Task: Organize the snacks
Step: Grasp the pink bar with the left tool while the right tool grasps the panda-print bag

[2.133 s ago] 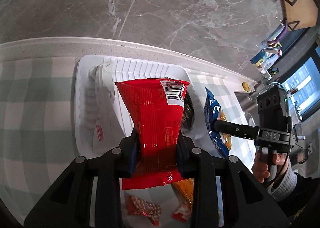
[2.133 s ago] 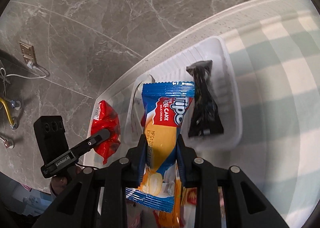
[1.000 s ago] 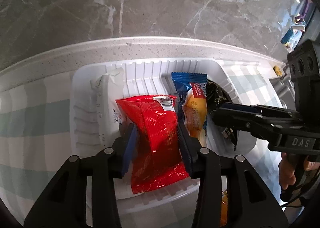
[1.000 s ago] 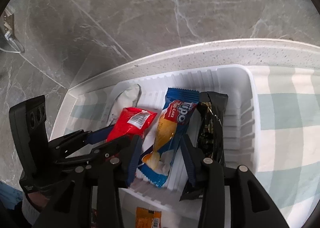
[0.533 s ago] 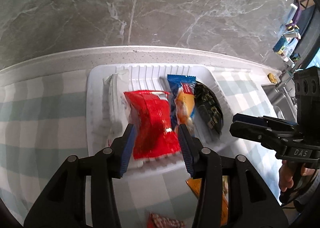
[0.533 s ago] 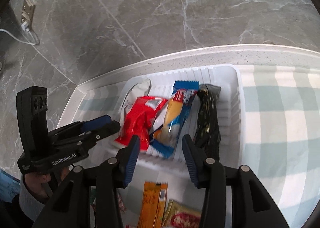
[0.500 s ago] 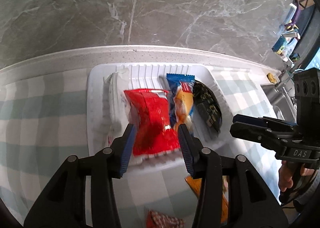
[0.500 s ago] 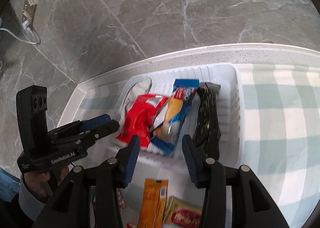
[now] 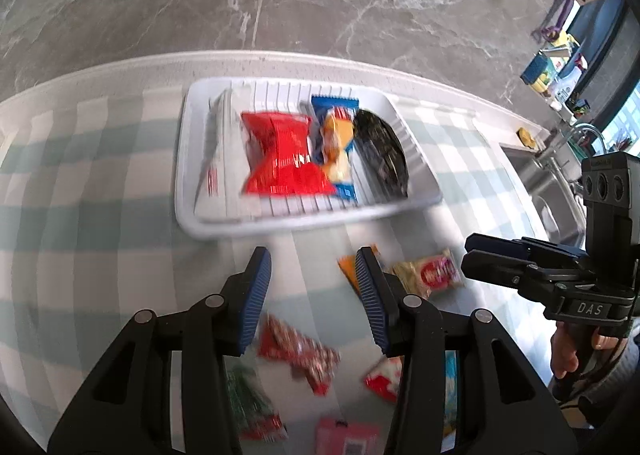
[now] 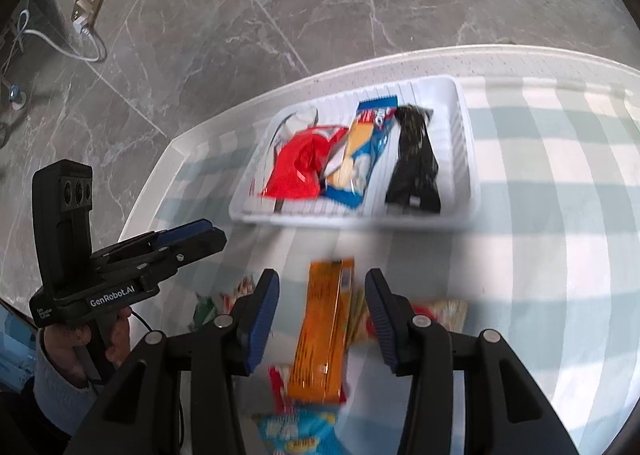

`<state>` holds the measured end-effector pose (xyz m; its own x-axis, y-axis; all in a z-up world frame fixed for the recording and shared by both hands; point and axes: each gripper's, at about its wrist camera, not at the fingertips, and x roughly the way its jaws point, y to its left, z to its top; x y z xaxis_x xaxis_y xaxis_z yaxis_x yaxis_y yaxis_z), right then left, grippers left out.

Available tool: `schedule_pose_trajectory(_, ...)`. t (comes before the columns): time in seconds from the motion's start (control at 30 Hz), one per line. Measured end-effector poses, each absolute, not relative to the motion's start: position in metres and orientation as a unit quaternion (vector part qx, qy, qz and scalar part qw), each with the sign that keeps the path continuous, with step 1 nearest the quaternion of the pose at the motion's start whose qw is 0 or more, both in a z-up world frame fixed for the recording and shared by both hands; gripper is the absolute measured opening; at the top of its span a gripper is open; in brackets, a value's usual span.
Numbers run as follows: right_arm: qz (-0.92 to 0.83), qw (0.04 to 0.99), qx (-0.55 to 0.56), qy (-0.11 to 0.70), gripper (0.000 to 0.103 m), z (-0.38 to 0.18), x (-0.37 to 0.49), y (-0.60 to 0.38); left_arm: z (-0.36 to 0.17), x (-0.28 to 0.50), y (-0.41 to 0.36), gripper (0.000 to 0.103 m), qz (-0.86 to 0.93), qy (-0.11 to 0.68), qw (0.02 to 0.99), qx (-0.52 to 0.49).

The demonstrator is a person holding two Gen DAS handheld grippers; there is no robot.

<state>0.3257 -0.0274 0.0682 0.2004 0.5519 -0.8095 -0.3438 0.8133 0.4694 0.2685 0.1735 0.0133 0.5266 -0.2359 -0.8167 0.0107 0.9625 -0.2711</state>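
Task is partly done, I judge. In the tray (image 9: 188, 191), ahead of both grippers, lie 4 packs side by side: white pack (image 9: 214, 151), red pack (image 9: 280, 153), blue pack (image 9: 334, 135), black pack (image 9: 380, 151).

Left gripper (image 9: 312, 291) is empty, jaws apart w/ nothing between. Right gripper (image 10: 320, 313) also holds nothing, jaws apart; an orange pack (image 10: 326, 331) lies on the cloth (image 10: 540, 235) below, between its fingers but not pressed.

Left to sort: loose packs near the grippers, approx. 7-8 (orange, yellow-red, red patterned, green, pink, light blue, small red-white). Blur makes exact count not sure.
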Motion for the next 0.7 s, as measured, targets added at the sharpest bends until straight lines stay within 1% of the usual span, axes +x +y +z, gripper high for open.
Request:
schedule_pose_trajectory(0.33, 0.288, 0.763, 0.074, 0.574, 0.049, 0.063, 0.268, -0.047, 0.001, 0.198, 0.159, 0.042, -0.086, 0.509, 0.85, -0.104)
schedule_pose_trajectory(0.4, 0.289, 0.761, 0.07, 0.577, 0.051, 0.062, 0.259, -0.049, -0.004, 0.182, 0.157, 0.042, -0.084, 0.518, 0.845, -0.103)
schedule_pose_trajectory(0.5, 0.294, 0.757, 0.062, 0.58, 0.054, 0.061, 0.245, -0.049, -0.011, 0.166, 0.153, 0.042, -0.083, 0.527, 0.84, -0.099)
schedule_pose_trajectory(0.7, 0.312, 0.755, 0.021, 0.576, 0.055, 0.061, 0.22, -0.038, -0.02, 0.145, 0.144, 0.042, -0.084, 0.541, 0.832, -0.089)
